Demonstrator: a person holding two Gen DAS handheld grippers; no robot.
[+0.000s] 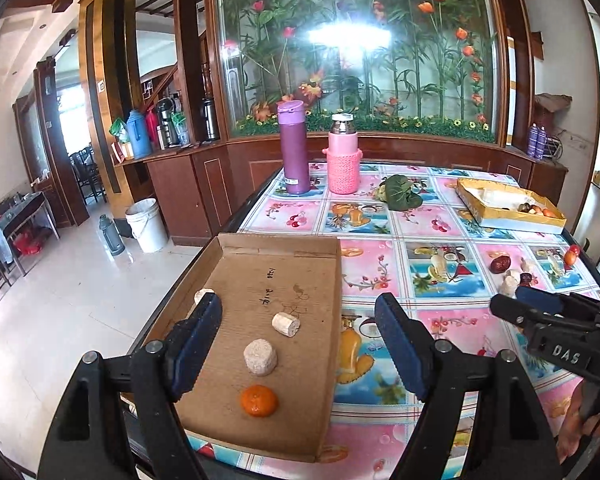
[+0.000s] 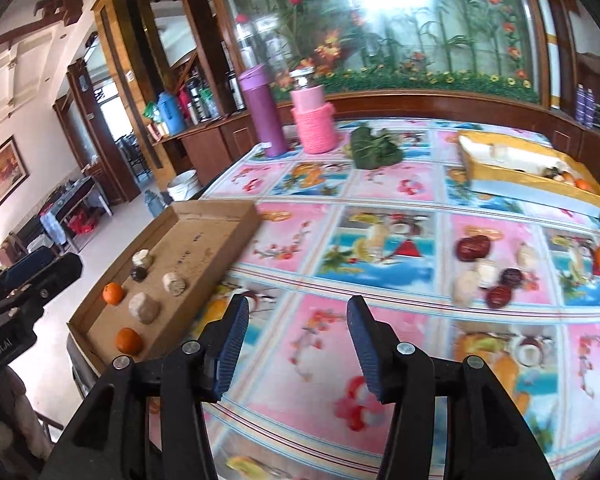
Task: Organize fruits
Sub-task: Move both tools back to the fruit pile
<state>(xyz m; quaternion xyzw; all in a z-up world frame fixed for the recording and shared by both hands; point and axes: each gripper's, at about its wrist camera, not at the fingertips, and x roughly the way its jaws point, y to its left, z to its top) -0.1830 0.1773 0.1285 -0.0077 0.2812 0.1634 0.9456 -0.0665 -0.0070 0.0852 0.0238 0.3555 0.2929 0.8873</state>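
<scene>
left gripper (image 1: 298,344) and right gripper (image 2: 296,344) both agape, empty

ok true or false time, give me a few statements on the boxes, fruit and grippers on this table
1. The left gripper is open with nothing between its pads. True.
2. The cardboard tray holds two small oranges. True.
3. The purple flask lies on its side. False: it stands upright beside the pink bottle.
4. The right gripper grips a red date. False: it is open and empty; the dates lie loose on the tablecloth.
5. The yellow box is empty. False: small fruits sit in one corner.
</scene>
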